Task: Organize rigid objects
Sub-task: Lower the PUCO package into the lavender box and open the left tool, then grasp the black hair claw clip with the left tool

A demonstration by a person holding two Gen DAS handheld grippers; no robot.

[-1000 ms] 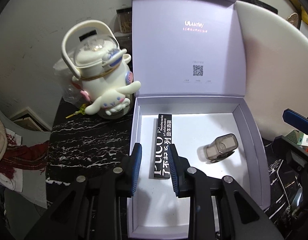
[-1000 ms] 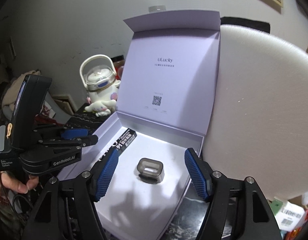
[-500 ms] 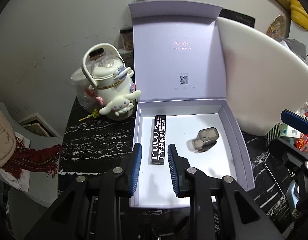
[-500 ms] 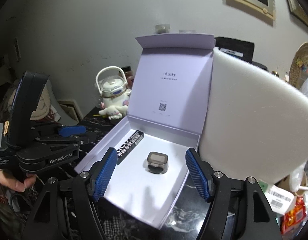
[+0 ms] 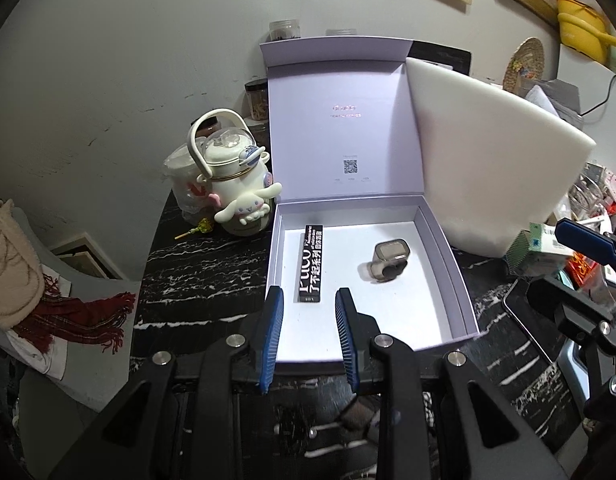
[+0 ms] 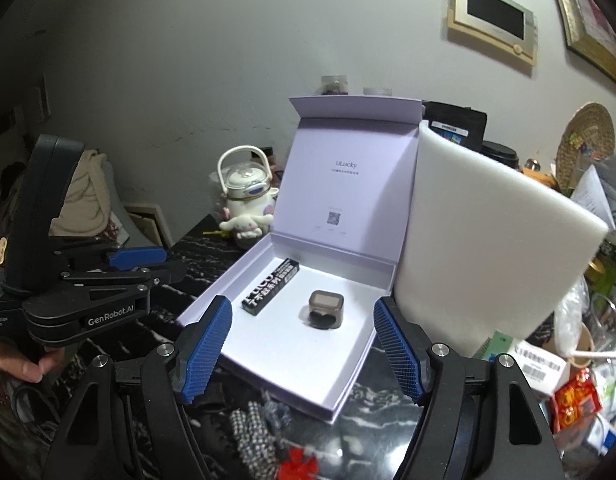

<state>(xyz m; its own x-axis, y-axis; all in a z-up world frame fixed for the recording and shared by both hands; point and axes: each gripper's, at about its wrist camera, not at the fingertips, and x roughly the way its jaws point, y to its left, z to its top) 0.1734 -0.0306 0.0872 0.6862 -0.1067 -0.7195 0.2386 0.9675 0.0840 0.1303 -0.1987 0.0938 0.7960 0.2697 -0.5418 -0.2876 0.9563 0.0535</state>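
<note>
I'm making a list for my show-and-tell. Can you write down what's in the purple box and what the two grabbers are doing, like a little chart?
box: lavender gift box, lid standing open
inside left: long black stick pack, lying flat
inside right: small smoky-grey case, apart from the pack
left gripper: open, empty, near the box's front edge
right gripper: open wide, empty, in front of the box
beside box: white kettle with a plush dog
behind box: white foam board

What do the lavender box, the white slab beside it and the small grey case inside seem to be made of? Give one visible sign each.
Lavender box: probably rigid paperboard, matte; thin folded walls and a creased hinged lid.
White slab: likely foam; thick, soft-edged, finely grained.
Small grey case: seemingly smoky translucent plastic with a glossy top; the material is uncertain.
</note>
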